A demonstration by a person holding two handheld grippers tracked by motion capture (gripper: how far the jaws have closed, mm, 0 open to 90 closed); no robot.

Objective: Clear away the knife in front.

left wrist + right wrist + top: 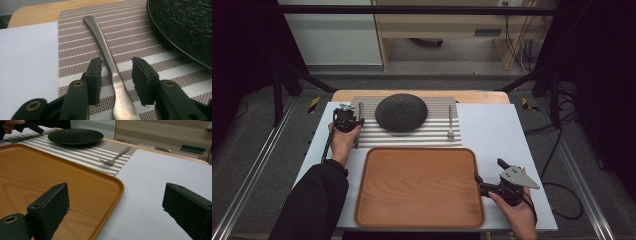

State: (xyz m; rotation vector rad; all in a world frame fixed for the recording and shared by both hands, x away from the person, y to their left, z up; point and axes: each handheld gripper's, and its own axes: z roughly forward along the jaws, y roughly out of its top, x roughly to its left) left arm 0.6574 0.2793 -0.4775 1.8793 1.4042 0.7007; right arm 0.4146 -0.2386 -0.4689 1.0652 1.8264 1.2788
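Left tongs (117, 72) stood spread astride the knife (110, 62) handle on the striped placemat (75, 50), pads not touching it. Right tongs (116, 207) gaped wide at the wooden tray (37, 172) corner.

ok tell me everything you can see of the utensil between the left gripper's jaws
The utensil is a slim piece of matte grey metal, apparently a knife, with a narrow handle flaring at its rounded far end. It lies flat on the striped placemat, left of the black plate. The left gripper straddles its handle, pads apart on either side, neither visibly pressing it.
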